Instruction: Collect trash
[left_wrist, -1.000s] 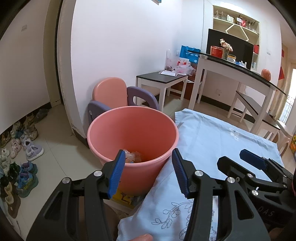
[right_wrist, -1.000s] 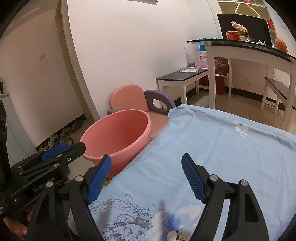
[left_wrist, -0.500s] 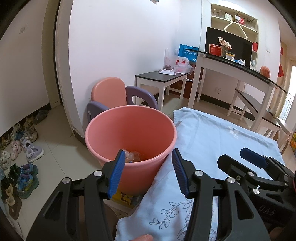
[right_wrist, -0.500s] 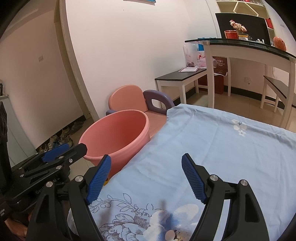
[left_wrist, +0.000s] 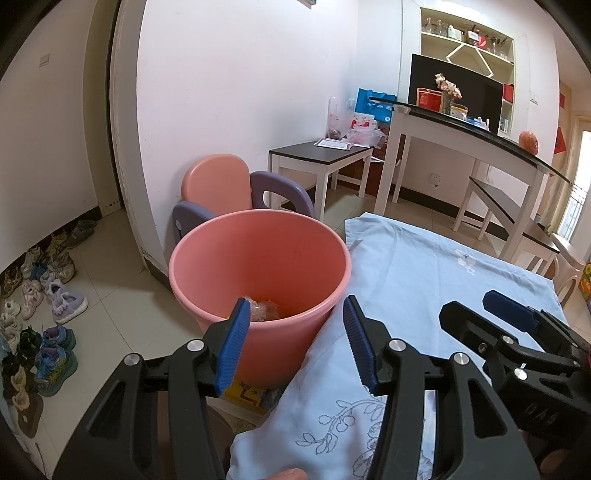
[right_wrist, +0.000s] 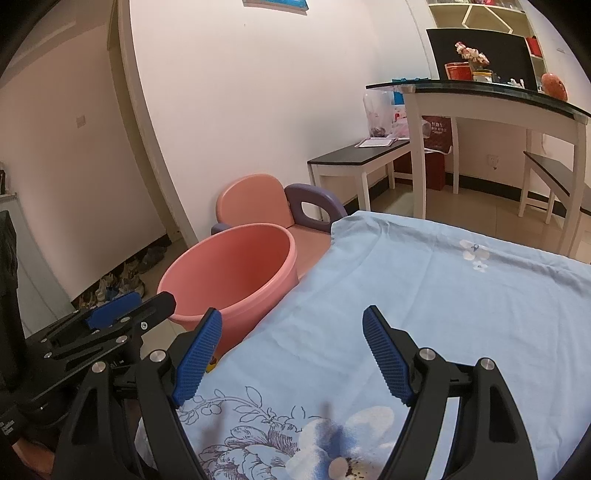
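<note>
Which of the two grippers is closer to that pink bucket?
Left. The left gripper hovers open just over the pink bucket's near rim. The right gripper hangs open farther off, above the blue tablecloth beside it.

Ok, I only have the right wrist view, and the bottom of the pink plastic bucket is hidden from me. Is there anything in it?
Observer: Yes. The left wrist view looks into the pink plastic bucket: crumpled clear plastic wrappers lie at its bottom.
Operator: And the left gripper, is it carrying something?
Observer: No. The left gripper has its fingers apart with nothing between them.
Operator: Anything on the floor to the left of the bucket?
Observer: A lilac sneaker lies nearest to it.
</note>
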